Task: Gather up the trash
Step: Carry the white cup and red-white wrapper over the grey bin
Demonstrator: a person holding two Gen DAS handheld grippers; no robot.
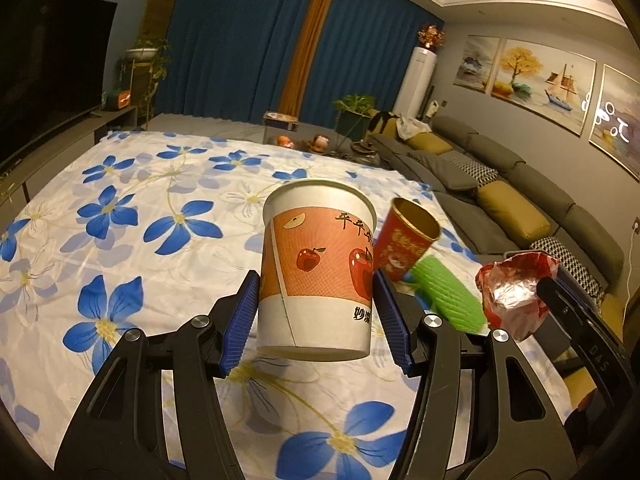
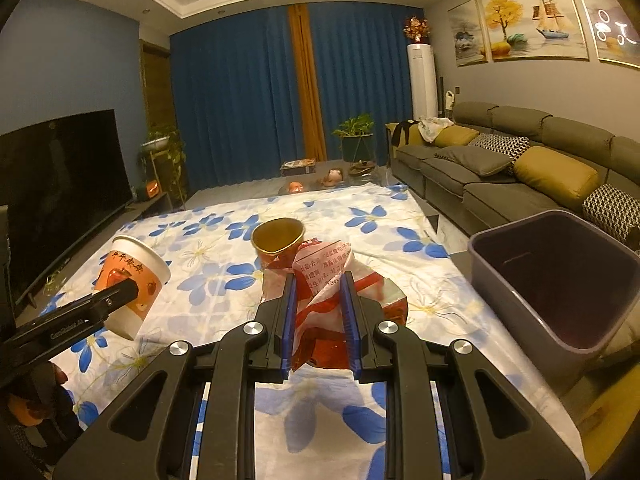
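My left gripper [image 1: 316,312] is shut on a white paper cup with an orange apple print [image 1: 316,272], held upright above the flowered cloth; the same cup [image 2: 134,280] shows at the left of the right wrist view. My right gripper [image 2: 320,320] is shut on a crumpled red-and-white wrapper [image 2: 324,280], which also appears at the right of the left wrist view as a wrapper [image 1: 512,292]. A red paper cup with a gold rim [image 1: 404,240] stands on the cloth behind; this red cup [image 2: 278,242] sits just beyond the wrapper. A green ribbed object [image 1: 448,292] lies beside it.
A grey plastic bin [image 2: 556,280] stands at the right edge of the flowered table cloth [image 2: 224,248]. A grey sofa [image 2: 500,168] with cushions runs along the right wall. A dark television [image 2: 60,200] stands at the left. A low table with small items [image 2: 320,176] sits beyond.
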